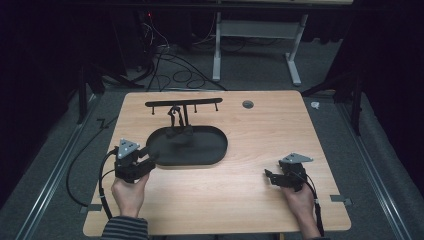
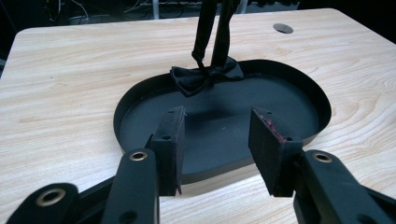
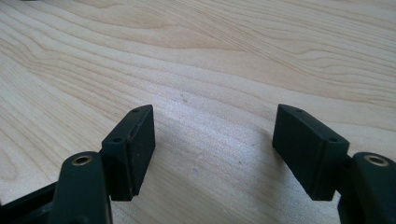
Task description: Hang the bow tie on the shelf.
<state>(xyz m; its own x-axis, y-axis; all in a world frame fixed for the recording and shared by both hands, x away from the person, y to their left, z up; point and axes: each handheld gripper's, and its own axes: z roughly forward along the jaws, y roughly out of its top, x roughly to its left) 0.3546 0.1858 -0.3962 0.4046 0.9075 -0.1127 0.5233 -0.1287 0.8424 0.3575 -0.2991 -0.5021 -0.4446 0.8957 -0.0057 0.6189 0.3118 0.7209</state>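
So far, as we read it, the work has hardly begun. On the pale wooden counter (image 1: pixel 250 190) we have a shallow black oval tray (image 1: pixel 210 152) a little left of centre. From its far side rises a thin black rack with a long crossbar and small pegs (image 1: pixel 183 103). A black fabric bow tie (image 2: pixel 205 77) hangs by its strap from that crossbar, and its bow rests on the tray floor close to the tray's 12 o'clock wall.

Our left hand-held gripper (image 1: pixel 149 155) sits at the tray's 8 o'clock rim, pointed across the tray toward the bow tie. In the left gripper view its jaws stand well apart over the near rim with nothing between the pads, and the bow tie lies clear of them on the tray's far side.

Our right hand-held gripper (image 1: pixel 269 175) rests at about 4 o'clock on the counter, well apart from the tray. In the right gripper view its jaws gape wide over bare wood and hold nothing.

We judge that the bow tie is what we are after: the left approach is lined up, but no contact is made. Reaching across the tray, closing on the bow or its strap, and either lifting it off the peg or arranging it all seem left to do. Which of these is meant we cannot tell.
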